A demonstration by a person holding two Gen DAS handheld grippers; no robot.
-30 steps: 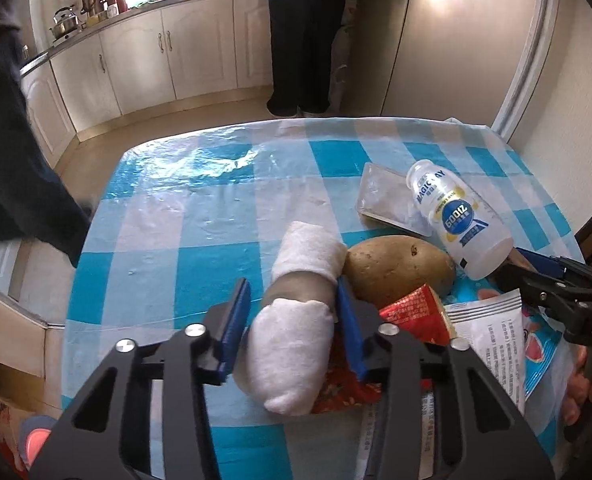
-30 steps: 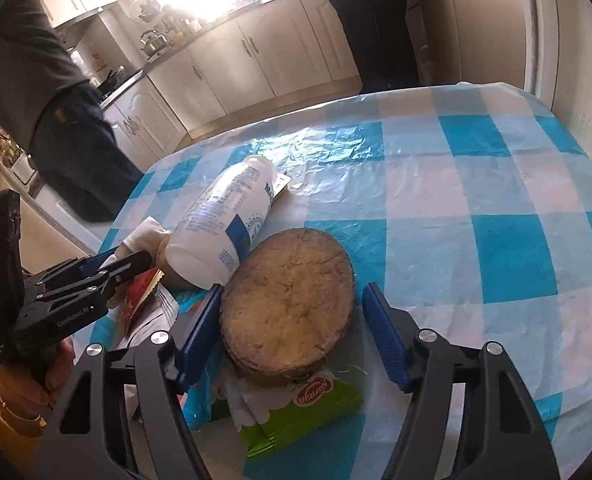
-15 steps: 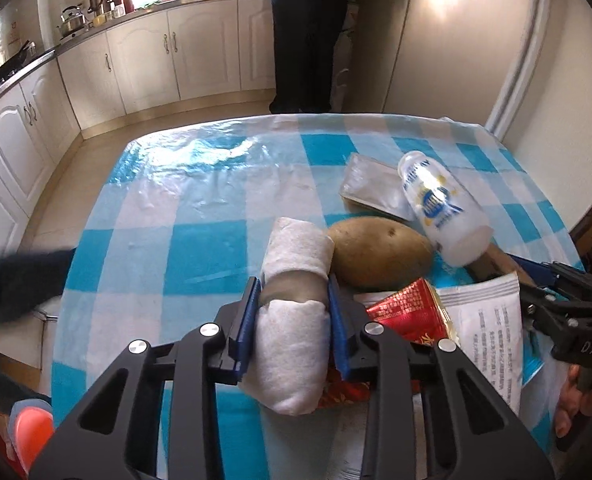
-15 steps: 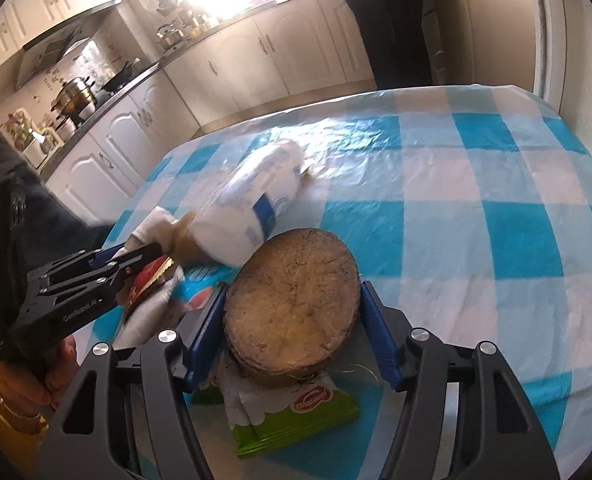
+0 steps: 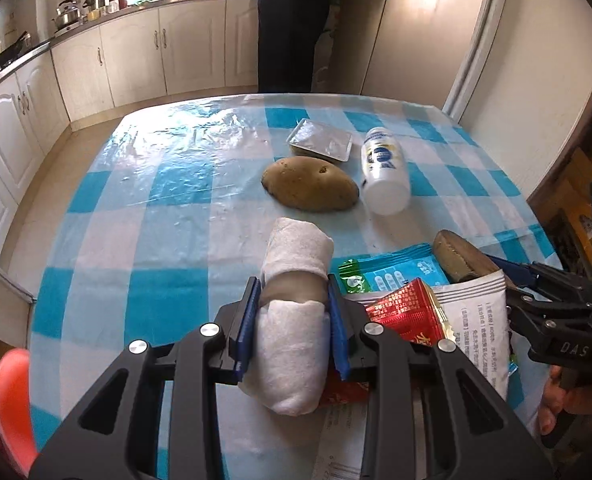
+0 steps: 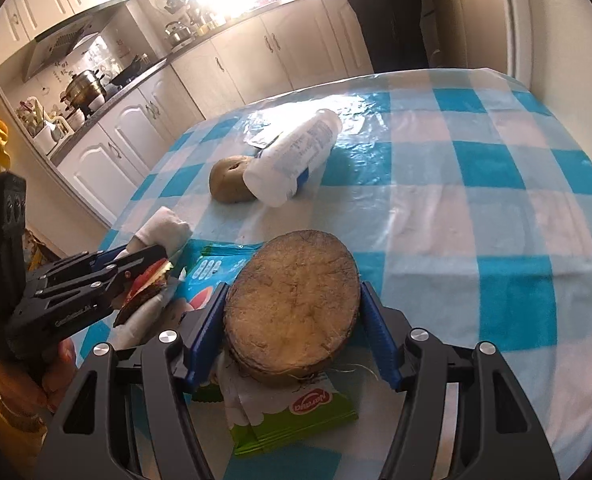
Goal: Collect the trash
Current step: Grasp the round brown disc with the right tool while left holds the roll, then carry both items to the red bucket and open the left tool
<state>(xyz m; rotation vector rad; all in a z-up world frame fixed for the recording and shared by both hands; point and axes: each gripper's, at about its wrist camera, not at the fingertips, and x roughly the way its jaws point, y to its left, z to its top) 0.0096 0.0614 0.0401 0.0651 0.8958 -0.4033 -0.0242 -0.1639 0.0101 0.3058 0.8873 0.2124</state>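
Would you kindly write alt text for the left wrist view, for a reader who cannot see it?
The left tongs are shut on a rolled white towel above a blue-checked table. Snack wrappers lie to its right; beyond are a potato, a toppled white bottle and a foil tray.

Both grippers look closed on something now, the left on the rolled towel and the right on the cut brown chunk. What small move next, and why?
Probably lift both straight up a little. The left gripper has its blue fingers pressed on the rolled towel, and the right gripper pinches the cut brown chunk. Both sit over loose wrappers, so a small vertical lift should clear them without dragging.
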